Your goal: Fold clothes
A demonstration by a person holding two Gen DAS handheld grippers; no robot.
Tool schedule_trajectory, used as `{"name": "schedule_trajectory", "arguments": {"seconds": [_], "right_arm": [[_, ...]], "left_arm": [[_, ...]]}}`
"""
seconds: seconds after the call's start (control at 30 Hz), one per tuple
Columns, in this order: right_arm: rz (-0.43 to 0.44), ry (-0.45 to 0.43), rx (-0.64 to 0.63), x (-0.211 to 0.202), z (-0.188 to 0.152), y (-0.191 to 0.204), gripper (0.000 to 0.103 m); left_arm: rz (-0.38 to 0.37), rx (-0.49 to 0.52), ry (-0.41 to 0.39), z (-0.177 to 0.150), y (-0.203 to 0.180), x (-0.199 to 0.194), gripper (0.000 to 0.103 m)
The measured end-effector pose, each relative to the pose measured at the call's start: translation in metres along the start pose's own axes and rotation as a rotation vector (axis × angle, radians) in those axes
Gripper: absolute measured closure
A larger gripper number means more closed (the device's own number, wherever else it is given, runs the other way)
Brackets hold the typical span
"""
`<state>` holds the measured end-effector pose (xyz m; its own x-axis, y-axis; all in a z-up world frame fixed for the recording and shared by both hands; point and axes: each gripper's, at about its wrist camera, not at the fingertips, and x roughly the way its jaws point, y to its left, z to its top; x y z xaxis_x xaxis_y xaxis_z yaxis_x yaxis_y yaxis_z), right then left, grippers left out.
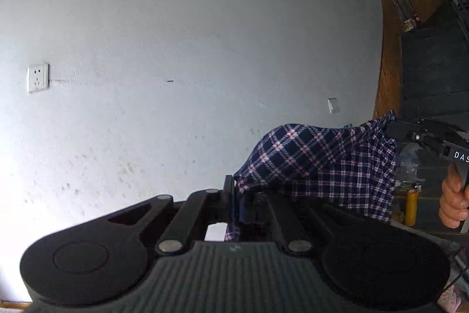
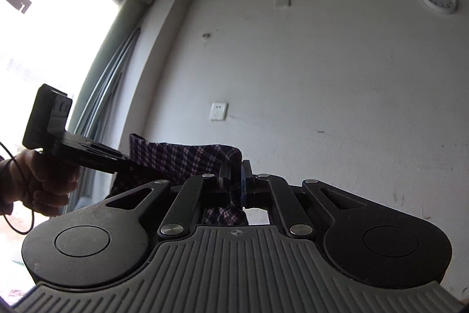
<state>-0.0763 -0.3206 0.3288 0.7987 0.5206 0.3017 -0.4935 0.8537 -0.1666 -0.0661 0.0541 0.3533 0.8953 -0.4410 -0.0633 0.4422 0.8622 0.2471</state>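
Aloft, the plaid garment (image 1: 319,163) hangs stretched between the left gripper (image 1: 236,195) and right gripper (image 2: 234,181), each pinched shut on a top edge, held off any surface against the white wall (image 1: 176,49), probably to square it for folding; no containers visible.

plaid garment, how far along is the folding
Done: the plaid garment is picked up, in the air in front of the wall. In hand: the left gripper and right gripper are each shut on an edge, the cloth stretched between them. Left: no fold shows yet, and no surface to lay it on is in view.
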Motion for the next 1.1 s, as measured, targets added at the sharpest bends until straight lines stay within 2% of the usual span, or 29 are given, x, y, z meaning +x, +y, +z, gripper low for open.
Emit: {"name": "schedule_trajectory", "arguments": {"seconds": [0.07, 0.17, 0.3, 0.4, 0.47, 0.5, 0.53, 0.57, 0.6, 0.63, 0.7, 0.73, 0.8, 0.87, 0.9, 0.97, 1.0, 1.03, 1.1], "right_arm": [[-0.012, 0.004, 0.009, 0.017, 0.000, -0.009, 0.100], [-0.033, 0.069, 0.047, 0.060, -0.027, -0.031, 0.100], [-0.047, 0.210, 0.102, 0.144, -0.105, -0.075, 0.100], [-0.047, 0.348, 0.134, 0.223, -0.184, -0.111, 0.100], [-0.060, 0.464, 0.138, 0.283, -0.254, -0.129, 0.100], [-0.069, 0.534, 0.150, 0.312, -0.294, -0.135, 0.100], [-0.074, 0.608, 0.161, 0.335, -0.335, -0.139, 0.099], [-0.074, 0.686, 0.169, 0.349, -0.376, -0.140, 0.097], [-0.073, 0.763, 0.177, 0.364, -0.418, -0.141, 0.080], [-0.070, 0.818, 0.198, 0.365, -0.451, -0.142, 0.075], [-0.056, 0.861, 0.280, 0.330, -0.492, -0.141, 0.069], [-0.049, 0.882, 0.321, 0.312, -0.513, -0.141, 0.059], [-0.046, 0.913, 0.399, 0.258, -0.538, -0.136, 0.051], [-0.053, 0.971, 0.505, 0.197, -0.561, -0.130, 0.049], [-0.051, 1.007, 0.558, 0.169, -0.572, -0.125, 0.047], [-0.051, 1.064, 0.634, 0.120, -0.587, -0.110, 0.043], [-0.060, 1.082, 0.661, 0.102, -0.592, -0.105, 0.038], [-0.067, 1.096, 0.682, 0.091, -0.595, -0.097, 0.036], [-0.082, 1.123, 0.706, 0.074, -0.600, -0.082, 0.037]], "left_arm": [[0.039, -0.025, 0.096, -0.033, 0.013, 0.049, 0.100], [0.097, -0.062, 0.242, -0.083, 0.032, 0.122, 0.100], [0.175, -0.113, 0.436, -0.150, 0.058, 0.220, 0.100], [0.234, -0.150, 0.582, -0.200, 0.078, 0.293, 0.100], [0.272, -0.175, 0.679, -0.233, 0.091, 0.342, 0.096], [0.292, -0.188, 0.728, -0.250, 0.097, 0.367, 0.091], [0.337, -0.215, 0.798, -0.292, 0.105, 0.385, 0.081], [0.390, -0.254, 0.869, -0.333, 0.111, 0.394, 0.071], [0.398, -0.283, 0.901, -0.359, 0.110, 0.378, 0.070], [0.404, -0.311, 0.932, -0.383, 0.110, 0.362, 0.072], [0.415, -0.368, 0.994, -0.433, 0.109, 0.329, 0.072], [0.421, -0.397, 1.025, -0.458, 0.109, 0.313, 0.072], [0.341, -0.405, 1.035, -0.464, 0.088, 0.293, 0.067], [0.259, -0.412, 1.042, -0.469, 0.067, 0.274, 0.051], [0.218, -0.415, 1.046, -0.471, 0.056, 0.265, 0.049], [0.212, -0.403, 1.058, -0.478, 0.051, 0.261, 0.036], [0.210, -0.396, 1.063, -0.481, 0.049, 0.259, 0.032], [0.207, -0.390, 1.069, -0.484, 0.047, 0.257, 0.026], [0.202, -0.377, 1.081, -0.491, 0.042, 0.254, 0.030]]}}
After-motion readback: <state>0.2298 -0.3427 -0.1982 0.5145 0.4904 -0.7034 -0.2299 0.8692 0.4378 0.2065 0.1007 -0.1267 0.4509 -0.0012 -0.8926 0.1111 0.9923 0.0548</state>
